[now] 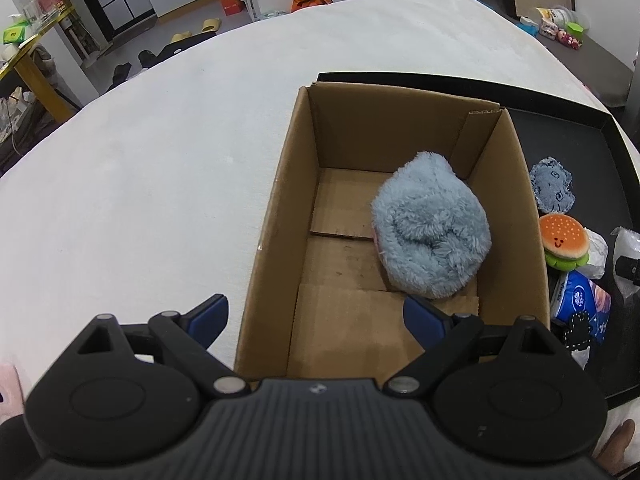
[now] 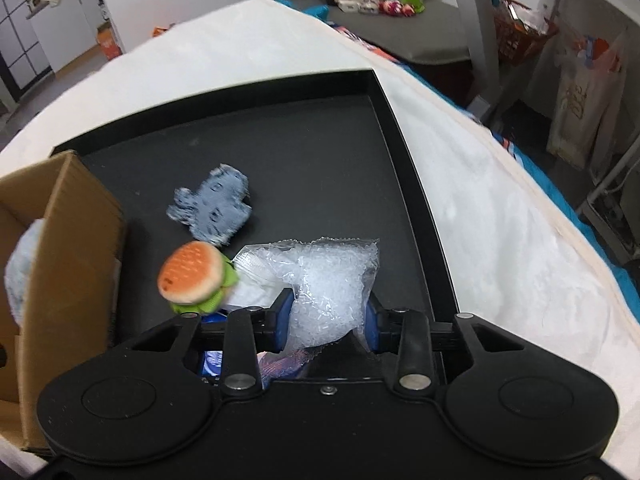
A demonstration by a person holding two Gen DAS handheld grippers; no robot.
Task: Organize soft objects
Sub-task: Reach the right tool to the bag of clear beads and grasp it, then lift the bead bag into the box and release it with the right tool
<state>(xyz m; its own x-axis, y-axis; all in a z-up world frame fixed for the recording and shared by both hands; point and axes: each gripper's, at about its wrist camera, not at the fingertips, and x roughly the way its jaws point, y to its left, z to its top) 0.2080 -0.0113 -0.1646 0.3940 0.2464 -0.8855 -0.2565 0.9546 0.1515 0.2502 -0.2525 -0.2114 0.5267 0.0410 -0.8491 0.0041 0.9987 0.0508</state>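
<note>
An open cardboard box [image 1: 288,200] holds a fluffy light-blue plush [image 1: 432,236] at its right side. My left gripper [image 1: 316,316] is open and empty above the box's near end. In the right wrist view, my right gripper [image 2: 328,320] is shut on a clear bag of plastic pellets [image 2: 332,280] over the black tray [image 2: 396,120]. A burger plush [image 2: 192,276] and a blue denim piece [image 2: 212,212] lie on the tray beside the box [image 2: 68,240]; both also show in the left wrist view, the burger [image 1: 564,244] and the denim piece [image 1: 552,184].
A blue tissue pack [image 1: 580,308] and white paper lie on the tray [image 1: 616,160] near the burger. The tray and box rest on a white bed cover [image 1: 140,200]. A grey bench with small toys [image 2: 384,4] stands beyond the bed.
</note>
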